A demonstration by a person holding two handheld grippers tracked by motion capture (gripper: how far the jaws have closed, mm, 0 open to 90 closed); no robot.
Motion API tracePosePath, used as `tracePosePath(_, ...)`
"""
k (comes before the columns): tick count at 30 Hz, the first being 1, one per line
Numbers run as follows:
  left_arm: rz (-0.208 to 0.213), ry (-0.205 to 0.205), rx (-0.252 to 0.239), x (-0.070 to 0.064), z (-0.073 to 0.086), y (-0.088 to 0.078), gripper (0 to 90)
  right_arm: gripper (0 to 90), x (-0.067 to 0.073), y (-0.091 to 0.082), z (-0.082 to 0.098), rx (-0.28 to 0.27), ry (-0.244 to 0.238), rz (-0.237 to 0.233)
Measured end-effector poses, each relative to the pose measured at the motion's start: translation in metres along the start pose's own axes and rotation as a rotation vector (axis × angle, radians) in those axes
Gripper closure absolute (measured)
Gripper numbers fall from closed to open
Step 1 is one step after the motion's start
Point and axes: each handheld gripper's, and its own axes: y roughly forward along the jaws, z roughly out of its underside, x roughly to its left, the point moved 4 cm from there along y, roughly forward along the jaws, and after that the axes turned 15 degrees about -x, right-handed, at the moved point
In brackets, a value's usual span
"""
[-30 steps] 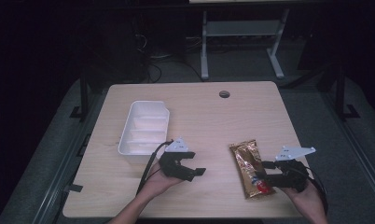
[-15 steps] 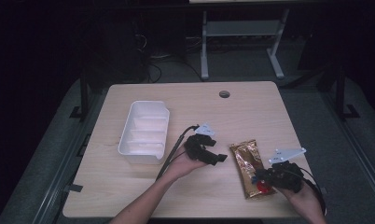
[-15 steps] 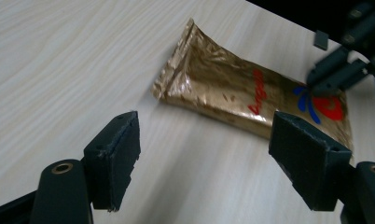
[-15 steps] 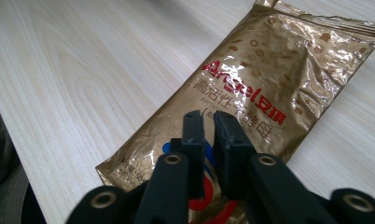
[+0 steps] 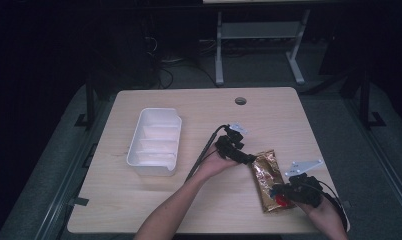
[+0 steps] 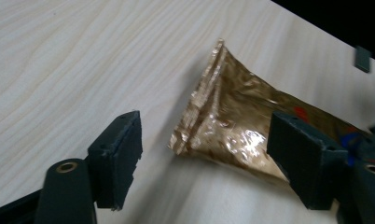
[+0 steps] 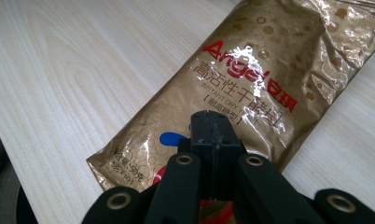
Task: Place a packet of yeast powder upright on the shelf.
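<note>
Left gripper (image 5: 249,159) moved to gold packet (image 5: 269,181) (jaws spread), right gripper (image 5: 281,192) just pinched it.

tabletop (image 5: 154,205): light wood, round cable hole (image 5: 240,101) near far edge
floor (image 5: 49,150): grey carpet
behind: white metal stand (image 5: 259,35)
light: dim, dark surroundings
</note>
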Motion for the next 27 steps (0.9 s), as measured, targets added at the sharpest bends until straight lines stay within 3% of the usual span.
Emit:
tracePosePath(9,0.009,-0.033,0.062,0.004,0.010,0.020,28.4,89.7,-0.001,0.001,0.003,-0.008,0.009,-0.001)
tracePosePath(22,0.090,-0.075,0.054,0.000,0.013,0.024,46.1,89.7,-0.003,0.001,0.005,-0.021,0.042,-0.020)
tracePosePath(27,0.088,-0.071,0.052,-0.003,0.013,0.025,50.8,89.7,-0.004,0.002,0.005,-0.022,0.041,-0.020)
